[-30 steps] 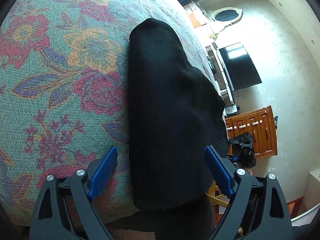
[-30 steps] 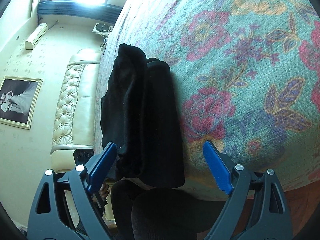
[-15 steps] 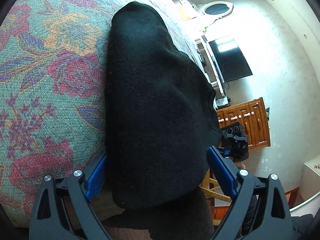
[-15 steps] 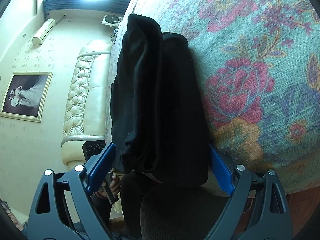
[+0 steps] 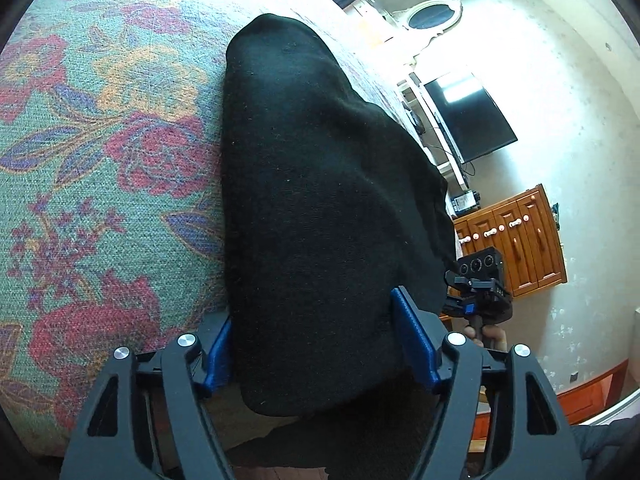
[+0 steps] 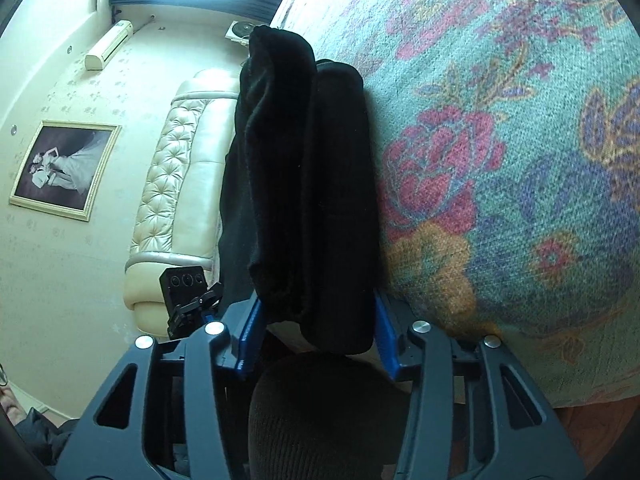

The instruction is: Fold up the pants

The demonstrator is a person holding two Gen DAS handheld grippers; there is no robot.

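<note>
The pants (image 5: 320,208) lie on the bed (image 5: 100,152), long axis running toward 12 o'clock from both claws. Left claw (image 5: 316,356) and right claw (image 6: 316,328) have just been closing, each now straddling the near end.

The left gripper (image 5: 316,354) is pointing forward and slightly downward, its blue pads (image 5: 414,342) having just been closing in on the near end of the black pants (image 5: 320,200) between them. The right gripper (image 6: 314,332) is doing the same (its jaws standing narrower), pads (image 6: 250,330) flanking the folded cloth's two sides; whether either is pressing is unclear.
</note>
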